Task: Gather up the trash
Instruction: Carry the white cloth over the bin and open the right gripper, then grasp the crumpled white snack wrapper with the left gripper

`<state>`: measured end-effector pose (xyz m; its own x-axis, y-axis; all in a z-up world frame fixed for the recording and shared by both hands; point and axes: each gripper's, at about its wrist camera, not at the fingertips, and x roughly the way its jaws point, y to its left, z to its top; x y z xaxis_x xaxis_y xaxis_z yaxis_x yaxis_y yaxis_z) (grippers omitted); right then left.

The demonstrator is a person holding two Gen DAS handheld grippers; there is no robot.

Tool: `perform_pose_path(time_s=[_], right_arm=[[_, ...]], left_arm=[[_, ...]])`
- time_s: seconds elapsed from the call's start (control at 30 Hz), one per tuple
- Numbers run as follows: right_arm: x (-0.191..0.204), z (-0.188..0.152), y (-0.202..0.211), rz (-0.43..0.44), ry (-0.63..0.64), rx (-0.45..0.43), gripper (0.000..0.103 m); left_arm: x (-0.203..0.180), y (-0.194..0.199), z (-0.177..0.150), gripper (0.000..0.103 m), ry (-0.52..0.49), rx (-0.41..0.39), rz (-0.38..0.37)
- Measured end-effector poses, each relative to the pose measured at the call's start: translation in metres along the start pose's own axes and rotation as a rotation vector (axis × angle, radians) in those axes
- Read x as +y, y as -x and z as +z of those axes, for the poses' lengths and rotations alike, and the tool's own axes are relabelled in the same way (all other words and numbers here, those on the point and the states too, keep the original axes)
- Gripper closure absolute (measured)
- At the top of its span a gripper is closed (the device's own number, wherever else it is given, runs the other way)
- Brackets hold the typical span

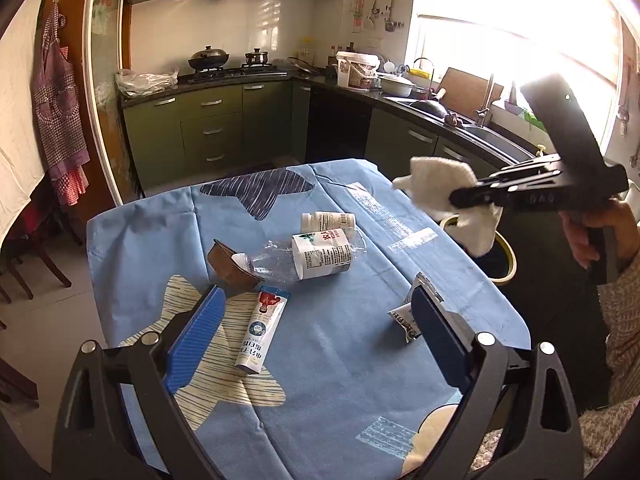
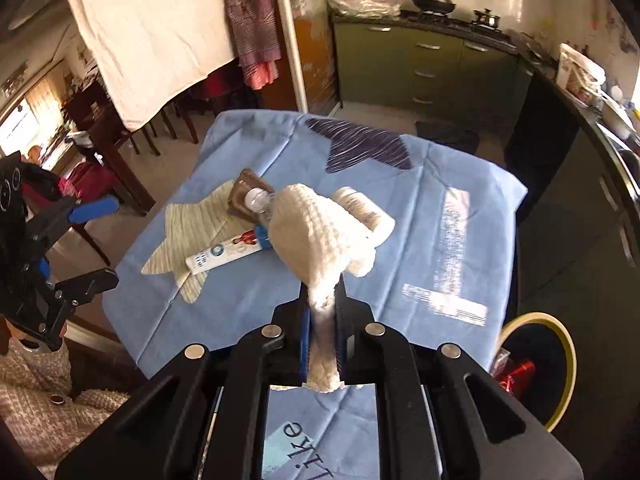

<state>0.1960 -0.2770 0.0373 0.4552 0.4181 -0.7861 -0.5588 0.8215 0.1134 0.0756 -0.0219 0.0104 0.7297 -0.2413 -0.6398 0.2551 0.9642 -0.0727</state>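
Right wrist view: the right gripper (image 2: 322,300) pinched a crumpled white tissue (image 2: 320,236) above the table (image 2: 460,168), bin (image 2: 560,360) alongside. Limp paper could slip free short of it. The left gripper (image 1: 320,332) hung spread, empty.

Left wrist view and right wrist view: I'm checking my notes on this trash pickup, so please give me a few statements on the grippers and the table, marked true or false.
1. The right gripper is shut on a white paper towel. True.
2. The left gripper holds the tube. False: its jaws are open and empty.
3. The clear bottle stands upright. False: it lies on its side.
4. A bin stands beside the table. True.
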Motion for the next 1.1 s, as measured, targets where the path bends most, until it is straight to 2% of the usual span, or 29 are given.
perform_pose_path(time_s=[0.17,0.33,0.57,0.63,0.67,0.7,0.77,0.93,1.1], right_arm=[[-0.085,-0.020,0.032,-0.182,-0.157,-0.022,0.093],[-0.173,-0.055,0.024,-0.309,-0.327,0.029,0.093],[-0.259,-0.097,-0.023,-0.367,-0.459,0.119,0.092],[-0.274,-0.103,-0.039,-0.372,-0.480,0.143,0.089],[-0.282,-0.106,-0.047,-0.371,-0.491,0.156,0.080],[-0.288,-0.108,-0.051,-0.380,-0.504,0.161,0.062],[-0.293,-0.113,-0.055,-0.401,-0.513,0.163,0.053],[-0.283,-0.117,-0.033,-0.343,-0.546,0.100,0.053],[-0.236,-0.116,0.003,-0.288,-0.485,0.017,0.049]], left_arm=[[-0.007,-0.002,0.000,0.013,-0.008,0.002,-0.011],[-0.017,-0.009,0.002,0.013,-0.026,0.020,-0.017],[-0.036,-0.014,0.008,0.013,-0.069,0.031,-0.022],[-0.041,-0.015,0.010,0.013,-0.081,0.034,-0.021],[-0.043,-0.016,0.010,0.013,-0.087,0.036,-0.022],[-0.045,-0.016,0.010,0.013,-0.091,0.039,-0.022],[-0.047,-0.018,0.011,0.013,-0.097,0.044,-0.025],[-0.052,-0.025,0.011,0.013,-0.112,0.058,-0.036],[-0.062,-0.038,0.008,0.013,-0.149,0.081,-0.067]])
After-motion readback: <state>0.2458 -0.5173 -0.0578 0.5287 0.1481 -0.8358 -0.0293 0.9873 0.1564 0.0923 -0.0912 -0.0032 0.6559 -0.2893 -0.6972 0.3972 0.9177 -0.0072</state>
